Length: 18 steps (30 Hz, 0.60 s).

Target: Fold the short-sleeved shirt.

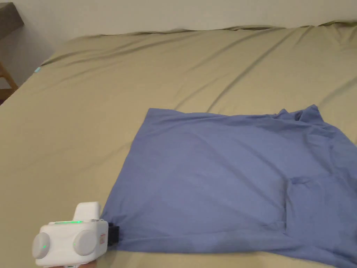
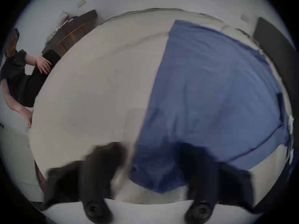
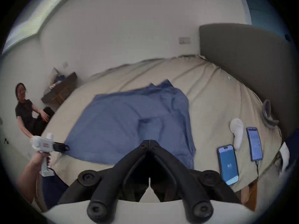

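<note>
Jaws on the right gripper are pressed together with nothing between them, tips meeting over the near edge of the blue shirt. Left gripper: its own view is blurred, the two jaws stand well apart with the shirt's near corner lying between them, so it reads as released, not clamped. From the head view its black tip sits right at that near-left corner of the shirt, white body low and pointing across the bed. In the right gripper view the left hand grips the handle from below, forearm coming up from the lower left.

Shirt lies spread flat on the tan bed sheet, hem side to the left, collar and bunched sleeve to the right, a small crease mid-right. Far edge of it is rumpled.

Right of the shirt, on the bed near the edge: two phones, screens lit, one with a cable, and a white controller-like object between them. Grey cloth item further along, by the grey headboard.

Beyond the bed on the left a person sits on the floor, one hand on the bed edge. Dark wooden bench with clutter against the wall behind.
</note>
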Motion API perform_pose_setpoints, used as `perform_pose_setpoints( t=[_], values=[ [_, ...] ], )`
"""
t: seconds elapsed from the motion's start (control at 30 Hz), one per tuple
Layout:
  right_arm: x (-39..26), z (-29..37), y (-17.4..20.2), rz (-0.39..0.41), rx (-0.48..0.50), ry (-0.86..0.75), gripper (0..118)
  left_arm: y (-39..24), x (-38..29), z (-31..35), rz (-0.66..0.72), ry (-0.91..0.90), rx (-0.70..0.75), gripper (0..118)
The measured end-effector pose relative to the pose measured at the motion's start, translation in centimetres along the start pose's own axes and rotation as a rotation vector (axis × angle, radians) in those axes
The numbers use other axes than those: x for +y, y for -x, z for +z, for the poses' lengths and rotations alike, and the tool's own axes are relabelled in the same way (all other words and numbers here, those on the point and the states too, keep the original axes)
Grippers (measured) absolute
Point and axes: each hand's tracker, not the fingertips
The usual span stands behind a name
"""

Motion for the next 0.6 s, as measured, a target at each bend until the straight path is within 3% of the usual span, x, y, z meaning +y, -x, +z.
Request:
perform_pose_setpoints(
  t=[0.03, 0.17, 0.2, 0.23, 0.27, 0.3, 0.33, 0.37, 0.43, 0.53, 0.57, 0.6],
  values=[
    [0.0, -0.6, -0.5, 0.001, -0.026, 0.032, 2, -0.7, -0.4, 0.8, -0.048, -0.041, 0.083, 1],
    [-0.4, -3.9, -4.1, 0.031, -0.039, 0.138, 2, -0.1, -0.6, 4.5, -0.099, -0.063, -0.062, 1],
    [-0.8, -5.0, -5.2, 0.044, -0.024, 0.159, 2, 0.0, -1.1, 5.1, 0.164, -0.079, -0.278, 1],
    [-1.1, -6.2, -6.1, 0.040, 0.014, 0.188, 6, -0.1, -1.0, 6.6, 0.196, -0.087, -0.318, 1],
    [-1.4, -7.8, -7.3, 0.041, 0.062, 0.214, 30, -0.6, -1.1, 7.4, 0.237, -0.050, -0.405, 1],
    [-1.8, -9.4, -8.2, 0.038, 0.091, 0.235, 78, -0.9, -0.9, 8.0, 0.193, -0.061, -0.365, 1],
    [-2.6, -11.2, -9.4, 0.030, 0.073, 0.312, 118, -1.3, -0.7, 8.5, 0.173, -0.065, -0.342, 1],
    [-2.5, -11.7, -9.9, 0.054, 0.016, 0.310, 117, -1.1, 0.1, 8.6, 0.141, -0.073, -0.326, 1],
    [-2.7, -13.2, -9.5, 0.042, 0.034, 0.470, 114, -1.4, 0.7, 9.2, 0.130, -0.089, -0.331, 1],
    [-4.5, -14.3, -9.8, 0.035, -0.017, 0.510, 111, 0.1, 1.4, 8.9, 0.159, -0.108, -0.349, 1],
    [-5.0, -14.3, -9.8, 0.032, -0.016, 0.488, 98, 0.5, 1.3, 8.7, 0.213, -0.103, -0.364, 1],
    [-4.8, -13.6, -9.5, 0.017, -0.021, 0.467, 70, 0.9, 1.1, 8.6, 0.283, -0.097, -0.387, 1]
  ],
)
